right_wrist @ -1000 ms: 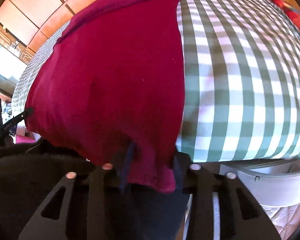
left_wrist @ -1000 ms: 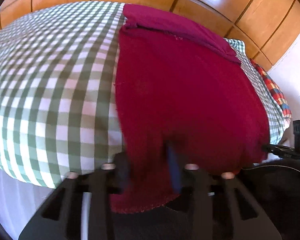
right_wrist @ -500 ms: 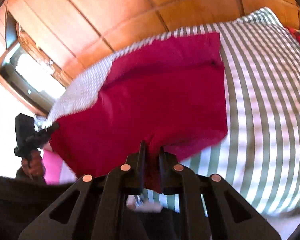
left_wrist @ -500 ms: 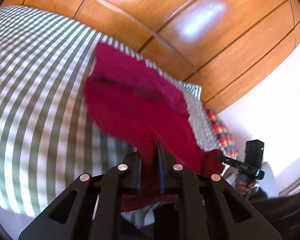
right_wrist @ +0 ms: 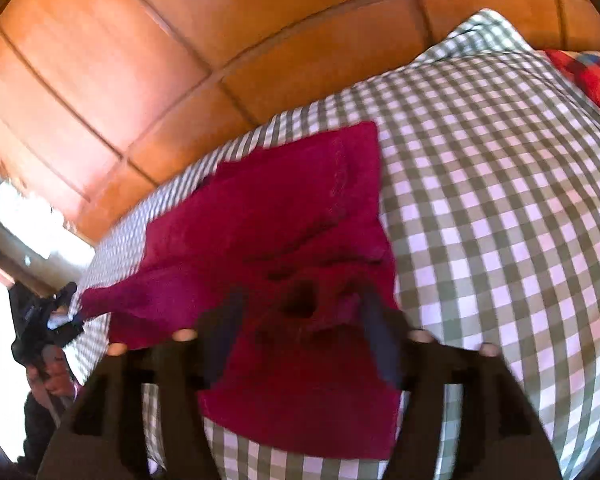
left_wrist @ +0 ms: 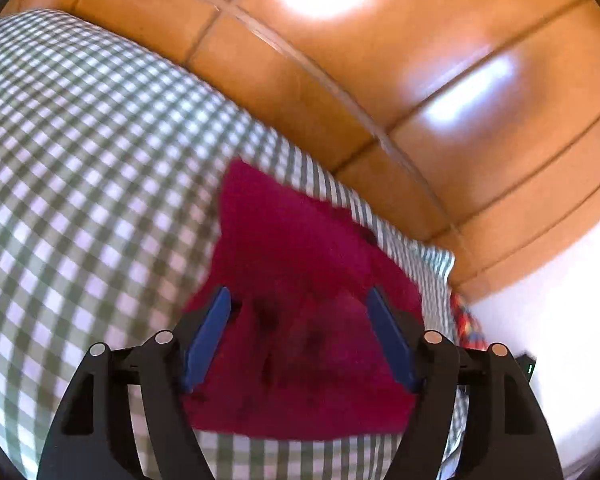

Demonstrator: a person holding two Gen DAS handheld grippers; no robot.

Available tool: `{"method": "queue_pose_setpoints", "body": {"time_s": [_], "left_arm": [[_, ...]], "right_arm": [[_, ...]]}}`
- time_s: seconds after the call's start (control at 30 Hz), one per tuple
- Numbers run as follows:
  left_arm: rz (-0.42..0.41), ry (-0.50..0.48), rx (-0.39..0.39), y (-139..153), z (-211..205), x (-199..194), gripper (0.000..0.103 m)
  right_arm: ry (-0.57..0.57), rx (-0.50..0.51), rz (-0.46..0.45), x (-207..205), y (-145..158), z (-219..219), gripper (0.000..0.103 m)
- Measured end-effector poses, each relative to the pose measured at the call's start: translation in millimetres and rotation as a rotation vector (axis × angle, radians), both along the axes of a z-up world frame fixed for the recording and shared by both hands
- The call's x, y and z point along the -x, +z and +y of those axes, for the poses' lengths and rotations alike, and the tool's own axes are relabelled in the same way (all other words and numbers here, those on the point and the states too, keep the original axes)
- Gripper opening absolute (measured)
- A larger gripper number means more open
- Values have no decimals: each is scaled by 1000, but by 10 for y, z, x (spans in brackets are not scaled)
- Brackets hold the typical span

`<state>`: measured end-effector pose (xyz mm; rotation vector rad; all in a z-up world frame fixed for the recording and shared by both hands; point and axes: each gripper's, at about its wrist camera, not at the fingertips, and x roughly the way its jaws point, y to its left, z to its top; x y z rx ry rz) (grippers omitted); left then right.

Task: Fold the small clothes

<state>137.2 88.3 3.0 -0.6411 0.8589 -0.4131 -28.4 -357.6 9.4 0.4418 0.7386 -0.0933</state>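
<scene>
my left gripper (left_wrist: 298, 336) and right gripper (right_wrist: 300, 332) both hang with fingers released over the folded red cloth (right_wrist: 284, 236) at frame centre on the checked bed (right_wrist: 500, 220).

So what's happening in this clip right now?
A person with a handheld gripper in each hand is folding a dark red cloth on a green-and-white checked bedspread. Both the left gripper and the right gripper have their jaws open above the cloth, gripping nothing. The cloth lies doubled over on the bedspread, with a wooden headboard behind it.
</scene>
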Motion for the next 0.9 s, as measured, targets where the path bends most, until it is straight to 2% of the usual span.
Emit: {"method": "queue_pose_setpoints", "body": {"time_s": [0.03,0.1,0.13,0.23,0.3,0.37,0.4,0.43,0.47,0.5,0.53,0.57,0.7,0.9], "left_arm": [[-2,16,3,-13,78,13,69],[-4,50,-30,-86,215,73,69],[-11,38,-51,-127,234,116,69],[-34,-53,-181,-305,133,292,69],[-60,-112,-262,-435,7,418,69],[-83,-163,-292,-524,-122,484,67],[-95,-179,-292,-556,-173,495,64],[-100,-201,-302,-584,-251,478,56],[-94,-220,-310,-621,-298,441,44],[-83,-238,-315,-648,-353,397,35],[-63,-245,-313,-685,-374,354,21],[-39,-247,-303,-717,-378,328,13],[-46,-259,-260,-659,-287,500,9],[-31,-317,-167,-643,-92,1069,8]], "right_arm": [[-7,2,-7,93,3,-26,74],[-19,13,0,269,-47,-68,75],[-20,19,10,340,-80,-56,75],[-27,66,75,514,-302,9,75],[-18,80,124,591,-495,80,71],[-14,100,151,554,-630,147,60],[-15,111,156,513,-668,167,54],[-17,130,155,477,-689,204,45],[-14,144,153,427,-695,243,40],[-19,154,156,384,-692,270,33],[-25,167,159,357,-685,291,27],[-27,173,163,339,-678,307,24],[-16,197,161,414,-628,330,16],[53,240,199,846,-578,391,15]]}}
